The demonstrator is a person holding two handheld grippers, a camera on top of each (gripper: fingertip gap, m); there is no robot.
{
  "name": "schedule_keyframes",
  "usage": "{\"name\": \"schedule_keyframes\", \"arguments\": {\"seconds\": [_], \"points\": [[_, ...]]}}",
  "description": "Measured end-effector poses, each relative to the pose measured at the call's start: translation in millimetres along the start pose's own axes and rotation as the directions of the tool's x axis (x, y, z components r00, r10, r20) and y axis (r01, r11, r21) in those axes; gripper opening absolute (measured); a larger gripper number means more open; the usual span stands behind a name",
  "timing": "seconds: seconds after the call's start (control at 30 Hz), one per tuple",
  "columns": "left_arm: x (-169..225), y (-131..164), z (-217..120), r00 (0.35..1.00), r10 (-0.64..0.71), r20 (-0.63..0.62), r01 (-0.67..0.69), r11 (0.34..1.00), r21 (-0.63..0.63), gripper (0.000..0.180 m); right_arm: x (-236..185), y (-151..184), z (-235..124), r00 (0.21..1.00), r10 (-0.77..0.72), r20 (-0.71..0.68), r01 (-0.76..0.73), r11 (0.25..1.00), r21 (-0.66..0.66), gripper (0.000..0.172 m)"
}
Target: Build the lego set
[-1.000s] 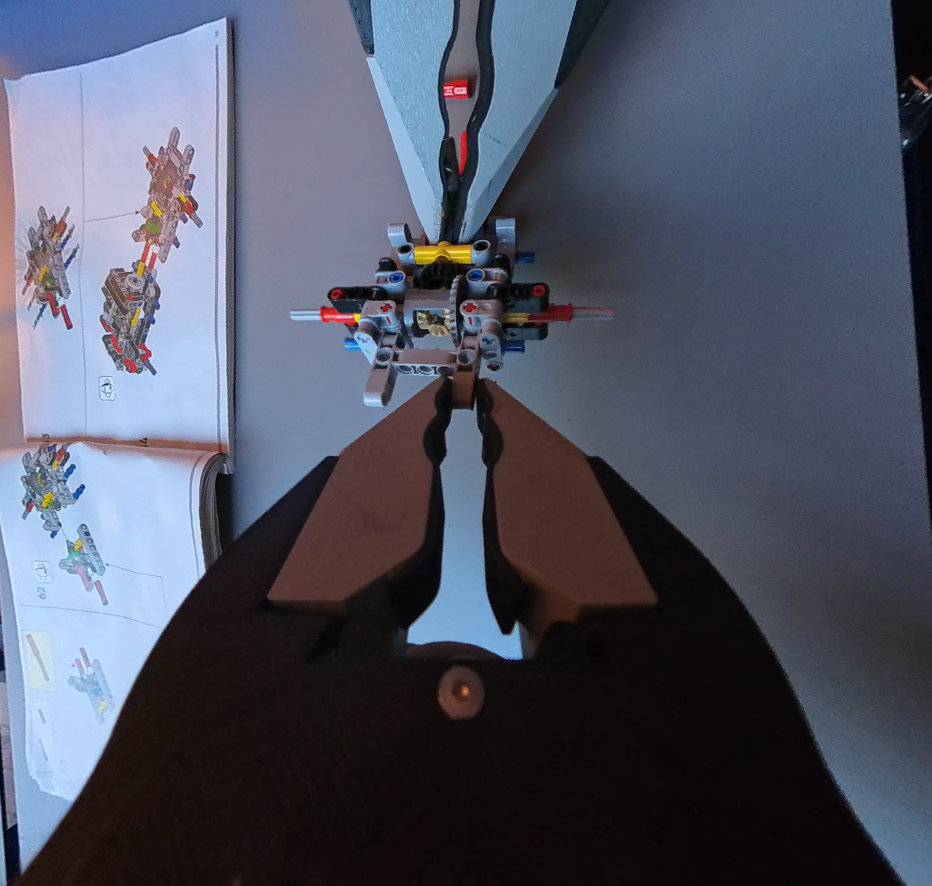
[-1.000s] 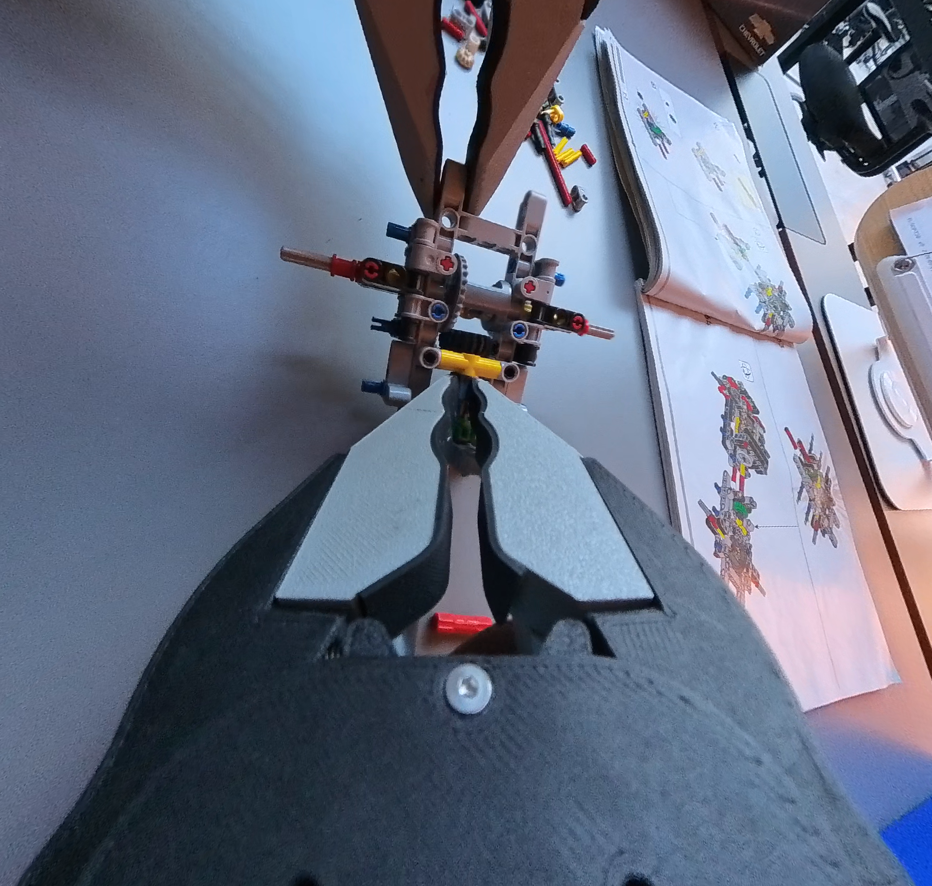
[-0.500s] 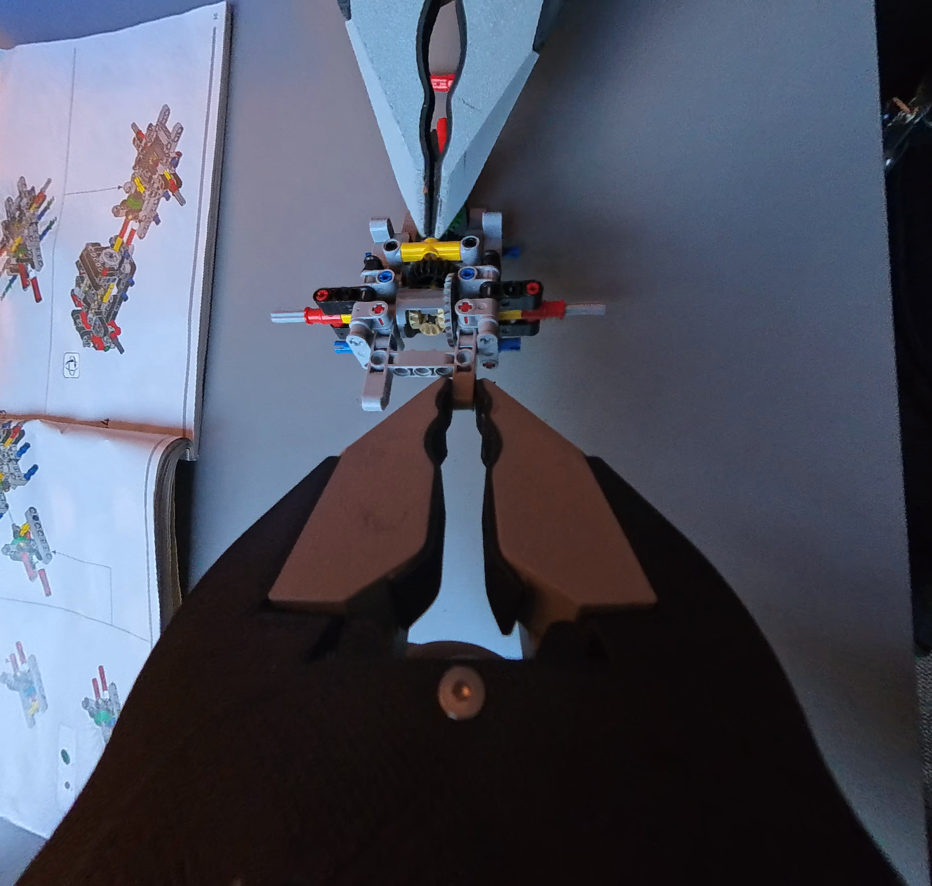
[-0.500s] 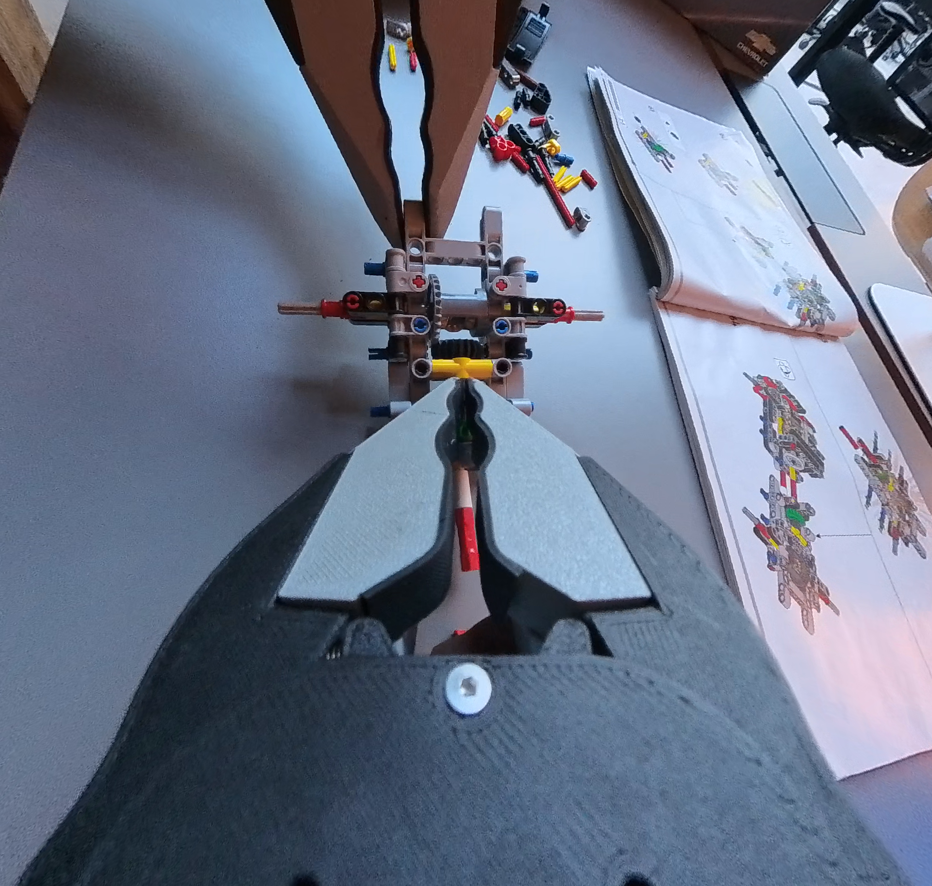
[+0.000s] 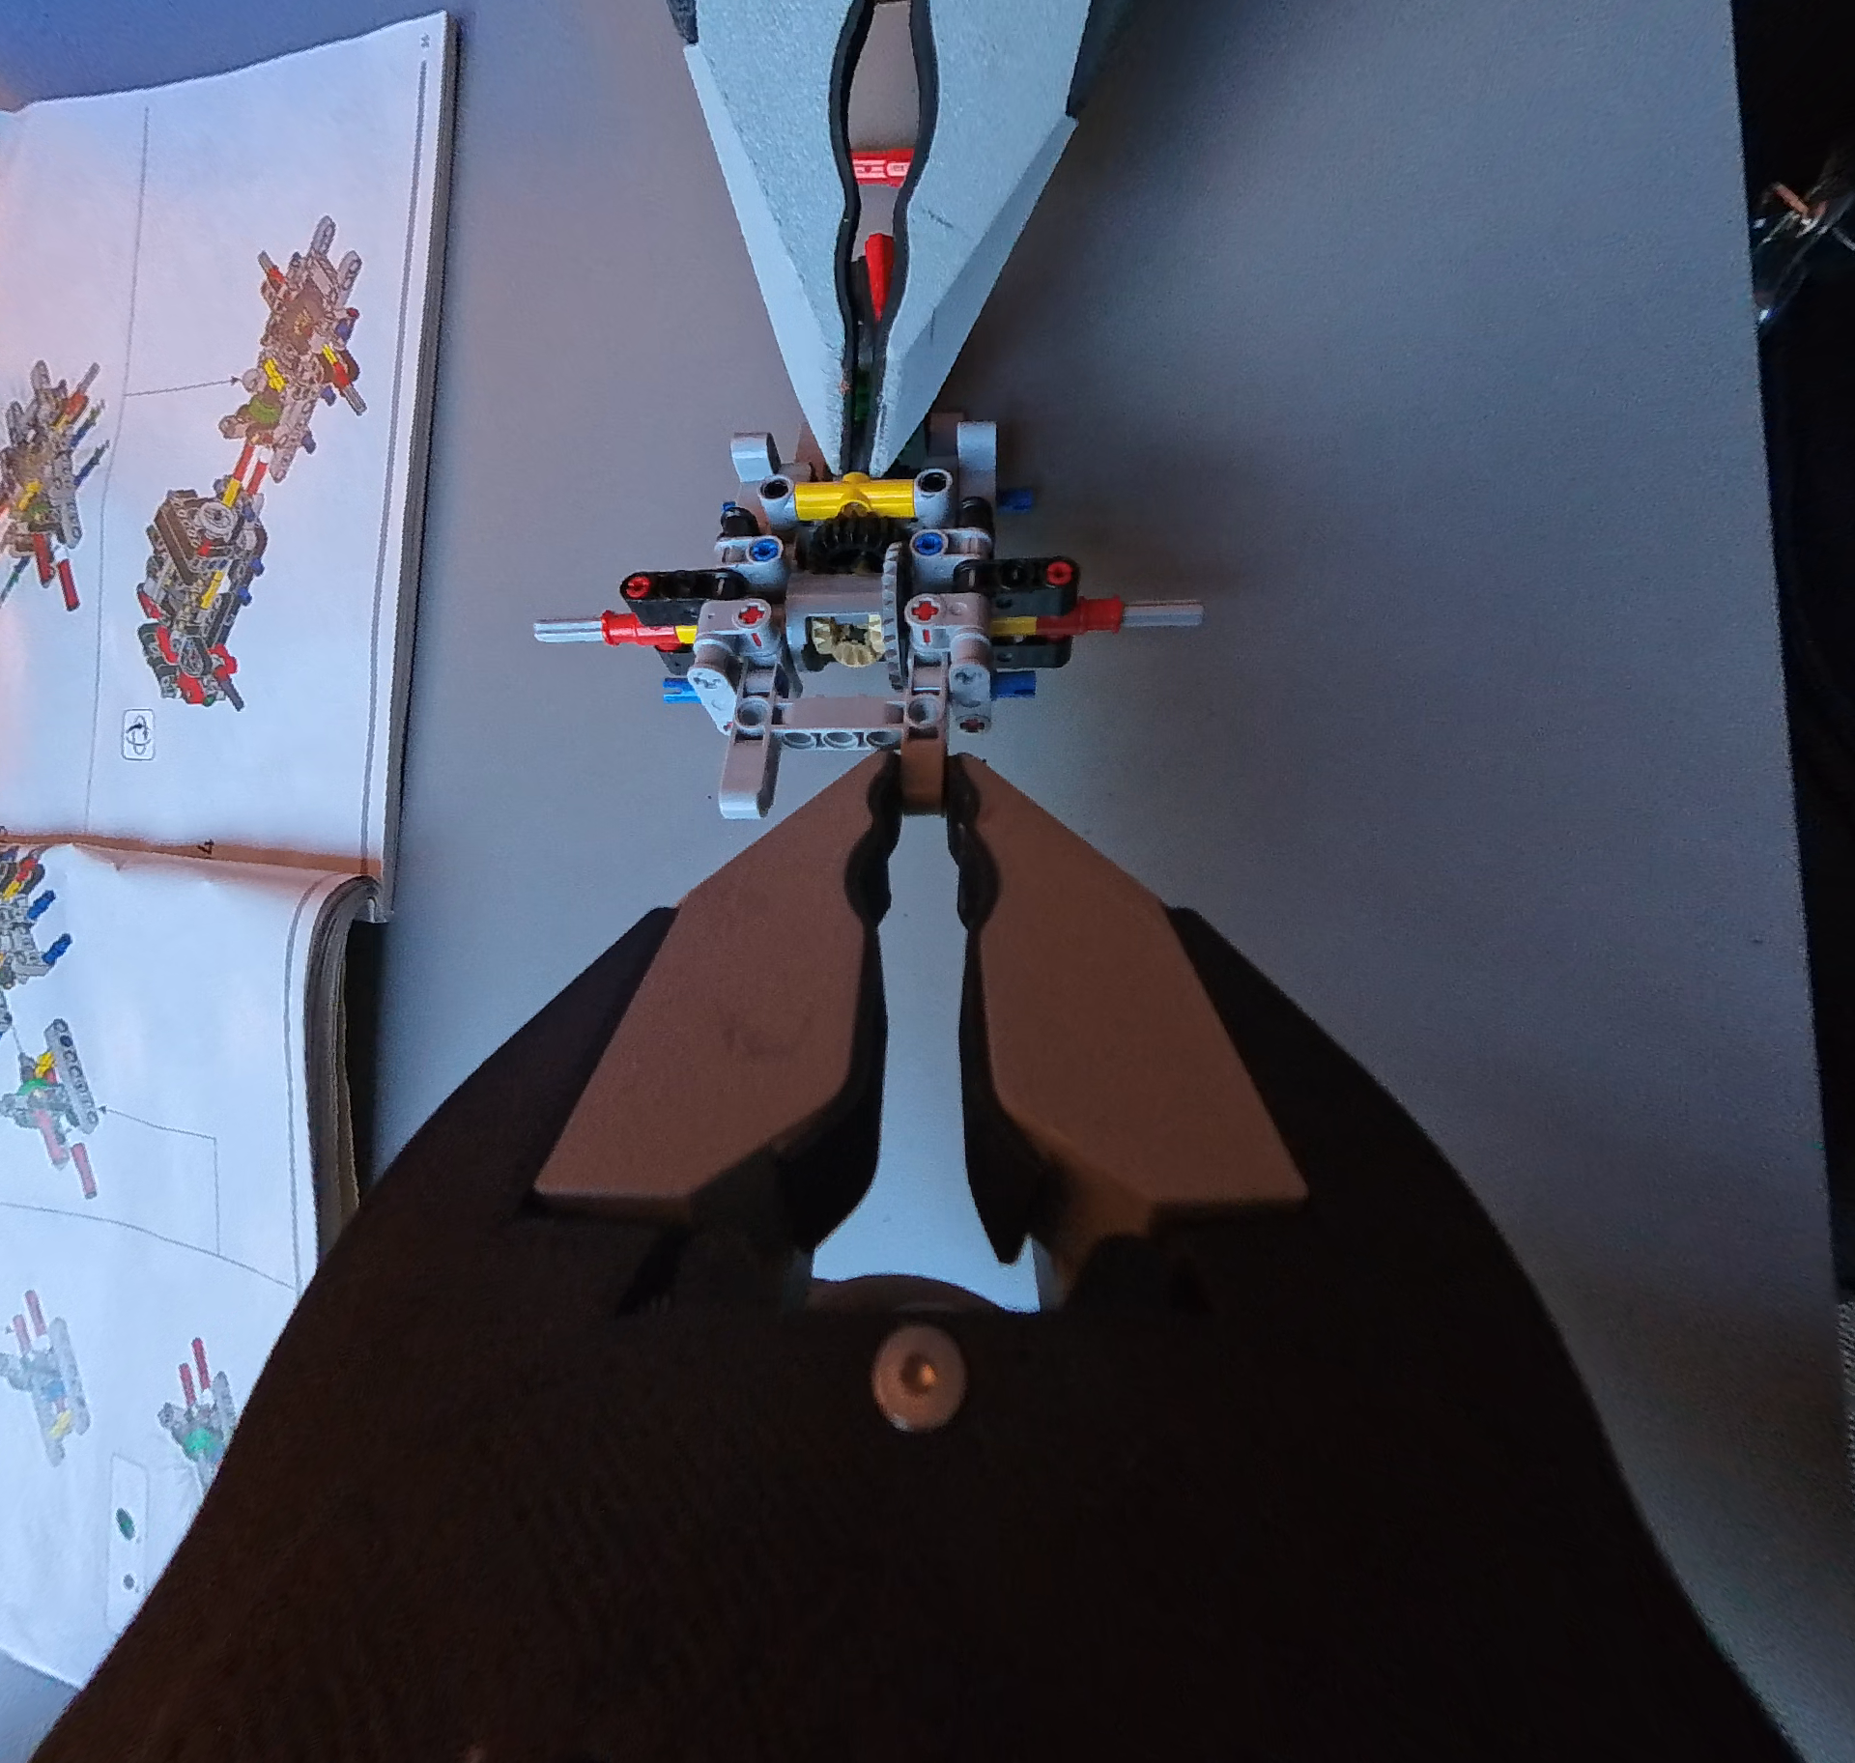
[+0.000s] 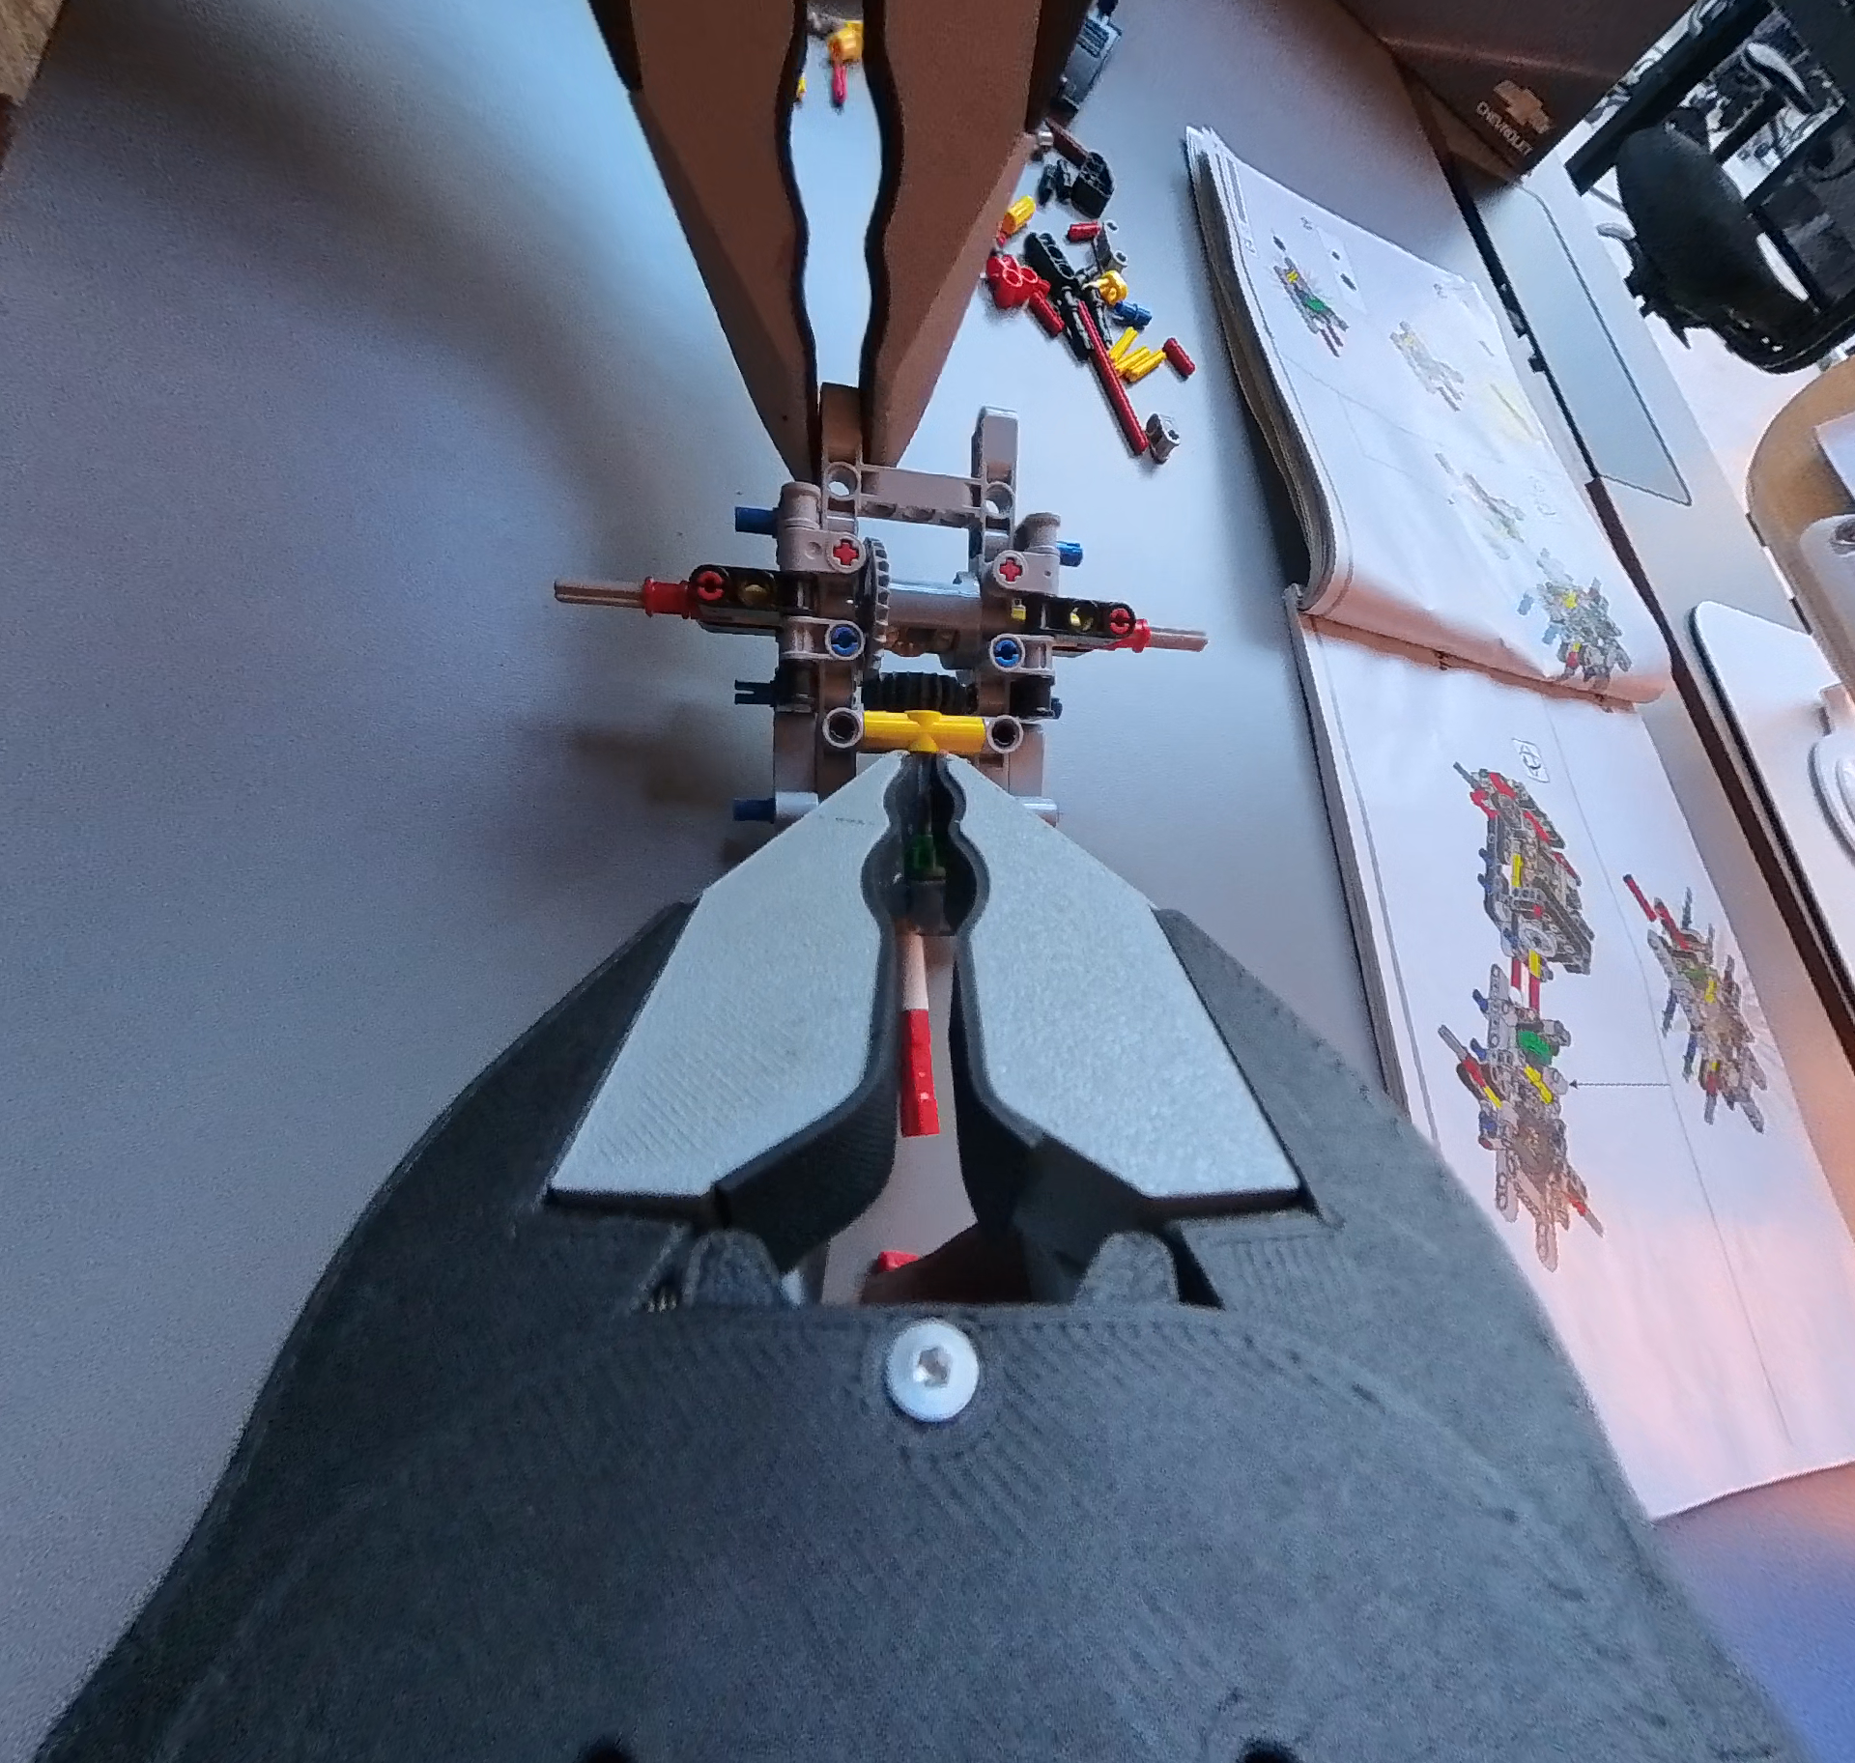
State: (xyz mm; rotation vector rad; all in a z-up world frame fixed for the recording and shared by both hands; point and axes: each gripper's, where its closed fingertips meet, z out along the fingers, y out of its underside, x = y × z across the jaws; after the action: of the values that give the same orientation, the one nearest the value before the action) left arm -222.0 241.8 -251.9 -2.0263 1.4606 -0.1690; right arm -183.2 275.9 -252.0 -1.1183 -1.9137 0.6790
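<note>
- Brick-built gear assembly point(image 5: 863, 611) of grey, black, red, yellow and blue parts held just above the grey bench point(image 5: 1405, 510), between two grippers that face each other.
- Grey axles with red bushes sticking out to either side; a tan bevel gear point(image 5: 846, 639) in the middle frame, a black gear just behind the yellow cross-connector point(image 6: 921, 729).
- Left gripper point(image 5: 921, 779): brown jaws narrowly parted, pinching a rounded grey beam end point(image 5: 921, 776) on the assembly's near edge, both pads against it.
- Right gripper point(image 6: 923, 773): grey jaws pressed together at the tips right against the yellow connector, clamped on a slim shaft point(image 6: 915, 972) with a green and dark piece near the tips; a tan axle with a red end trails back between the fingers.
- Loose small parts point(image 6: 1089, 310), red, yellow, black and blue, scattered on the bench beyond the assembly in the right wrist view.
- Open instruction booklet point(image 5: 251, 510) flat on the bench, well to the side of the assembly, pages showing coloured build drawings.
- Farther off in the right wrist view, a dark cardboard box point(image 6: 1455, 59) and a black chair point(image 6: 1727, 239).
</note>
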Motion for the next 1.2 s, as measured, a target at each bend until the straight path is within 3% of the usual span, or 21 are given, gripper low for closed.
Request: {"name": "schedule_keyframes", "arguments": {"seconds": [0.47, 0.7, 0.87, 1.2], "points": [[-4.0, -1.6, -4.4, 1.000, 0.015, 0.006, -0.015, 1.000, 0.003, 0.007, 2.4, 3.8, 1.0, 0.979, -0.205, 0.019, 0.205, 0.965, -0.165, 0.000], [-6.5, -1.9, -3.7, 1.000, 0.012, 0.023, -0.012, 1.000, 0.016, 0.007, 6.9, 4.9, 1.3, 0.983, -0.182, -0.003, 0.180, 0.971, -0.157, 0.000], [-6.5, 0.2, -4.3, 1.000, 0.001, 0.017, -0.002, 1.000, 0.026, 0.006, 9.0, 1.7, 1.8, 0.995, -0.098, -0.024, 0.096, 0.992, -0.077, 0.000], [-4.9, 0.9, -2.7, 1.000, 0.007, 0.008, -0.008, 1.000, 0.029, 0.006, 7.4, 3.4, 7.0, 0.994, -0.111, -0.012, 0.109, 0.989, -0.099, 0.002]]}}
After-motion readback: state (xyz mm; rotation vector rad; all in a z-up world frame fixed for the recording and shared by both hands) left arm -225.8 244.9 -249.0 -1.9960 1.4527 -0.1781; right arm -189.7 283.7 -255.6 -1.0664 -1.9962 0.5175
